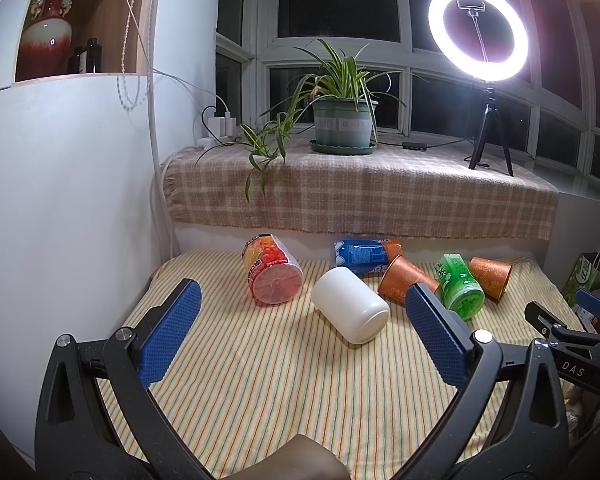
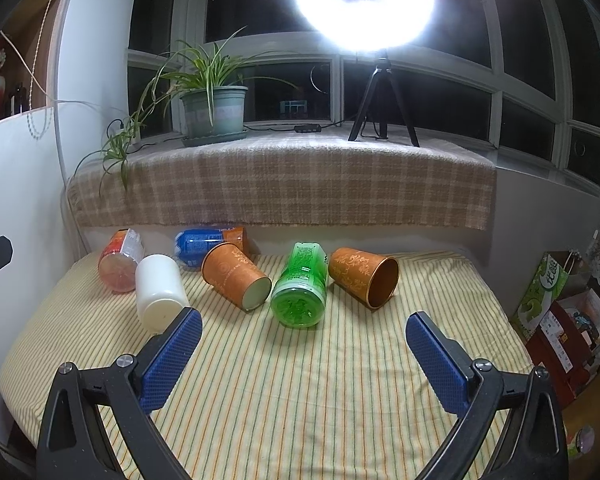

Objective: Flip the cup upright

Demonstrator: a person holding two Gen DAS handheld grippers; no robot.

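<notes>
Six containers lay tipped over on the striped bench (image 2: 300, 380). The landmark here is the green bottle (image 2: 300, 286), which lay on its side with its round bottom facing the cameras.

Just right of the green bottle lay an orange cup (image 2: 362, 276) on its side. Its long axis ran across the bench, and its open mouth pointed to the right and a bit toward the cameras. Nothing showed inside it.

Just left of the green bottle lay a second orange cup (image 2: 236, 276), also on its side. Its pale flat bottom faced the cameras, so its mouth pointed away toward the window.

Farther left of the green bottle lay a white cup (image 1: 350, 306) on its side, closed end toward the cameras. Behind it lay a red jar (image 1: 274, 276) and a blue can (image 1: 362, 256), both tipped over.

The left hand-held gripper (image 1: 300, 332) was spread wide and held nothing. The right hand-held gripper (image 2: 304, 354) was also spread wide and held nothing, in front of the green bottle.
</notes>
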